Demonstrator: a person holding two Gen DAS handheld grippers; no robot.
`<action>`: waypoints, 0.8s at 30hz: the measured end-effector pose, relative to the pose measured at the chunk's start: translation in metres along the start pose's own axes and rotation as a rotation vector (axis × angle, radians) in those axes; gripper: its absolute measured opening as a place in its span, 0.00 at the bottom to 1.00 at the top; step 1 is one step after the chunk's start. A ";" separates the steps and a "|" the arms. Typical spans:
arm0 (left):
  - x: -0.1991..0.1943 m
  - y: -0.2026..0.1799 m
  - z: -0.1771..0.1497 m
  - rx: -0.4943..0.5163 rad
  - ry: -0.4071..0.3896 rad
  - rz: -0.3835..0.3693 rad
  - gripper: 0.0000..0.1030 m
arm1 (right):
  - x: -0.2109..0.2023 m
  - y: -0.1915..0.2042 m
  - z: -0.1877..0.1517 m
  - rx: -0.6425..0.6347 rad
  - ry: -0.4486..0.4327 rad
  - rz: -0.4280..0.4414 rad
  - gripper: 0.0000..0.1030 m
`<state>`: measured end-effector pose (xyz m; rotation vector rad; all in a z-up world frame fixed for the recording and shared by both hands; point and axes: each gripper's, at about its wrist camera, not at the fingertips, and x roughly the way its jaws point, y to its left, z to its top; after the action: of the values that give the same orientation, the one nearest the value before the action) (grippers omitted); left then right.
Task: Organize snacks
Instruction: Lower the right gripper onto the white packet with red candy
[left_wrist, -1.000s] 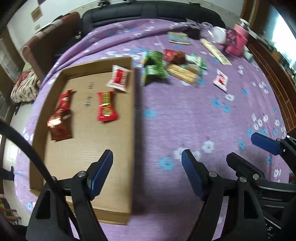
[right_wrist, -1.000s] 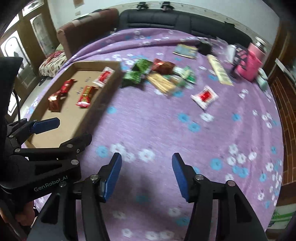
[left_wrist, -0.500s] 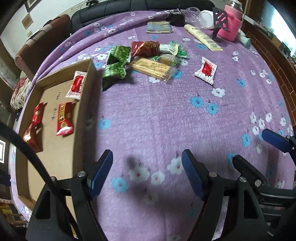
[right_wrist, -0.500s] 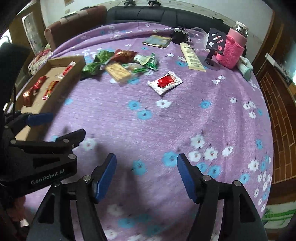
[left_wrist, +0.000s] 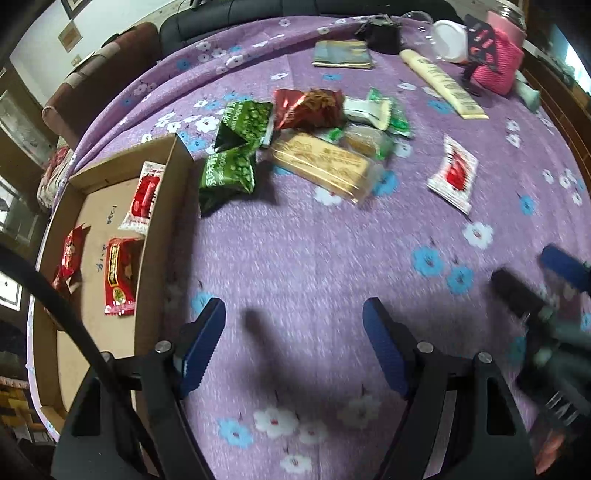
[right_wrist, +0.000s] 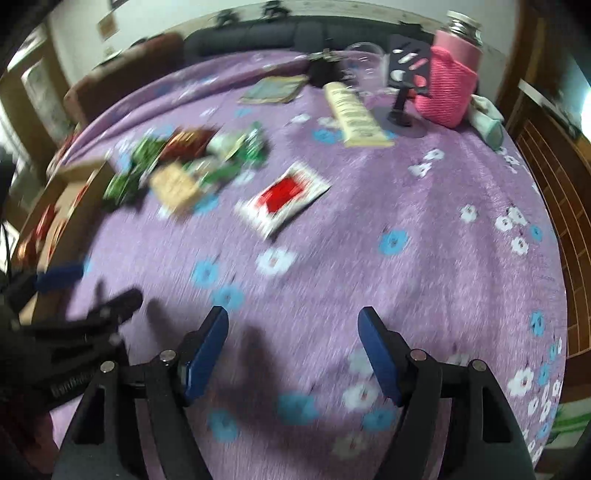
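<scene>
A heap of snacks lies on the purple flowered cloth: two green packets (left_wrist: 229, 173), a dark red packet (left_wrist: 308, 107), a long tan biscuit pack (left_wrist: 323, 164) and small green-white packets (left_wrist: 380, 110). A white sachet with a red panel (left_wrist: 454, 173) (right_wrist: 284, 195) lies apart to their right. The cardboard tray (left_wrist: 162, 229) at left holds three red packets (left_wrist: 120, 275). My left gripper (left_wrist: 293, 339) is open over bare cloth, nothing between its fingers. My right gripper (right_wrist: 293, 347) hovers short of the white sachet, its jaws opening with nothing between them.
At the far edge stand a pink knitted bottle cover (right_wrist: 447, 86), a black phone stand (right_wrist: 404, 74), a long cream box (right_wrist: 356, 116), a flat booklet (left_wrist: 341, 55) and a clear cup (right_wrist: 364, 68). A dark sofa and a brown armchair lie beyond the table.
Both grippers have moved right and forward, away from the tray and toward the snack heap. The right gripper's jaws have spread wider. The left gripper's opening is unchanged.
</scene>
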<state>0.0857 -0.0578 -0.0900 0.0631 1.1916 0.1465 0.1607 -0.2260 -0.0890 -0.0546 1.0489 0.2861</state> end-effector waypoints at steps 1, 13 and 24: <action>0.002 0.001 0.004 -0.011 0.005 -0.003 0.75 | 0.003 -0.003 0.006 0.017 0.002 -0.003 0.72; 0.017 0.024 0.036 -0.091 0.025 0.004 0.75 | 0.039 -0.008 0.047 0.145 0.022 -0.023 0.74; 0.013 0.038 0.060 -0.091 -0.005 -0.001 0.75 | 0.061 -0.006 0.070 0.239 0.073 -0.139 0.79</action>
<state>0.1434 -0.0170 -0.0750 -0.0165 1.1785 0.1994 0.2498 -0.2069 -0.1068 0.0777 1.1394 0.0323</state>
